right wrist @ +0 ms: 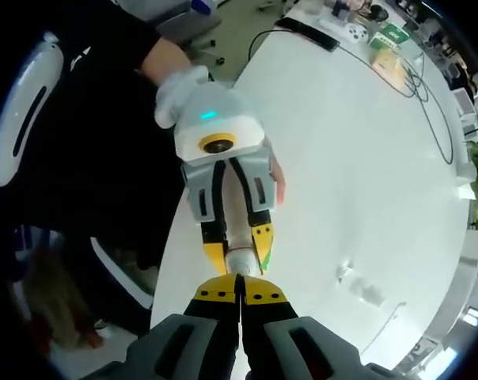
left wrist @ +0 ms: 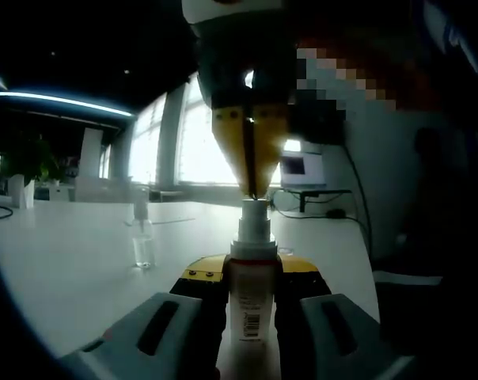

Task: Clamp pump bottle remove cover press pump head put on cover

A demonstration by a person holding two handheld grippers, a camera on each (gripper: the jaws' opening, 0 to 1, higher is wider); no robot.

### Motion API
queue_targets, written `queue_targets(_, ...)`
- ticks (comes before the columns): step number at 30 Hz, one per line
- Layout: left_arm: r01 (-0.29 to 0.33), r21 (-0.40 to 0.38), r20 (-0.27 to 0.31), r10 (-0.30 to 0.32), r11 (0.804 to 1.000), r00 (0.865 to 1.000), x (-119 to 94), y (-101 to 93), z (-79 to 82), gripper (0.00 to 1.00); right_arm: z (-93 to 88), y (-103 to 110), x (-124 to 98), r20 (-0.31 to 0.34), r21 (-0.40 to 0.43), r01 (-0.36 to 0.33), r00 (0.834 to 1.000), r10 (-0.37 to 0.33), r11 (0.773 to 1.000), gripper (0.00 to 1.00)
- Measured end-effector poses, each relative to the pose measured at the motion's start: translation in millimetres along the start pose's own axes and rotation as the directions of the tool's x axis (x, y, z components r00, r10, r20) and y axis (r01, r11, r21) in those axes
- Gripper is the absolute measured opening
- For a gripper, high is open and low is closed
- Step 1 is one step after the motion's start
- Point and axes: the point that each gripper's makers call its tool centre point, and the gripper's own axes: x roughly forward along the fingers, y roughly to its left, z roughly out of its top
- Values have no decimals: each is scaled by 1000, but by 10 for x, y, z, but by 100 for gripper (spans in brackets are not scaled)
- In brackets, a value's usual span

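Gripping barcode-labelled pump bottle (left wrist: 250, 297), left tool (left wrist: 250, 285)

I am looking across a wide white table (left wrist: 81, 261), with bright windows (left wrist: 199, 142) glowing at twelve o'clock and a ceiling light strip (left wrist: 61, 100) shining at ten. A monitor (left wrist: 302, 168) is standing at two, a potted plant (left wrist: 25, 162) sitting at nine.

Pump bottle (left wrist: 249, 293) stands before cover (left wrist: 142, 237) on table (left wrist: 65, 261).
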Motion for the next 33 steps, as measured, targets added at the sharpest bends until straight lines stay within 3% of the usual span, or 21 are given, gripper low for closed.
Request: queue_targets(33, -1, -1, 0, 1, 1000, 1000, 3, 1, 2, 13, 1, 0, -3, -8, -10, -7, 1000, 7, 1000, 0)
